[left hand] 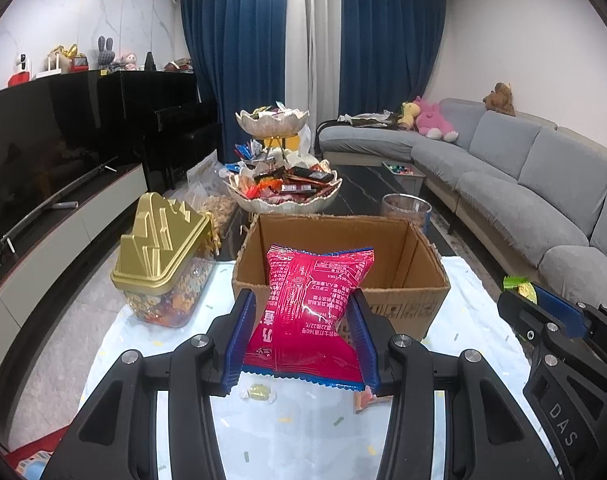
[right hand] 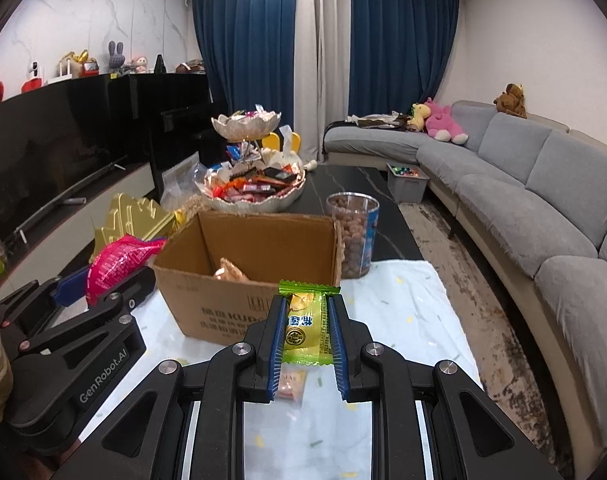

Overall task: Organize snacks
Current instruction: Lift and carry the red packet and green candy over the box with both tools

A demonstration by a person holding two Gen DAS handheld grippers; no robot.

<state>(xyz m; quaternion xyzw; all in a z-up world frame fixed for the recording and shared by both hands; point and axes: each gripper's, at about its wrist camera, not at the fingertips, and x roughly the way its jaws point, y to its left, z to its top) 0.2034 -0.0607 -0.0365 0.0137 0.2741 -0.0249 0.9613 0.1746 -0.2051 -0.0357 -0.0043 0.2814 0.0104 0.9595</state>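
Left gripper (left hand: 303,312) clamps a red snack bag (left hand: 311,312), right gripper (right hand: 305,332) pinches a green-and-yellow snack packet (right hand: 305,326), both poised just short of the open cardboard box (right hand: 255,276), apparently for dropping in

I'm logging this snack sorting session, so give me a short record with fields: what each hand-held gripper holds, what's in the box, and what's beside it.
left hand-held gripper: shut on red snack bag, held above the cloth
right hand-held gripper: shut on green and yellow snack packet
cardboard box: open, straight ahead of both, one tan packet visible inside
left of box: gold-lidded jar
right of box: clear tub of nuts
behind box: tiered snack bowl
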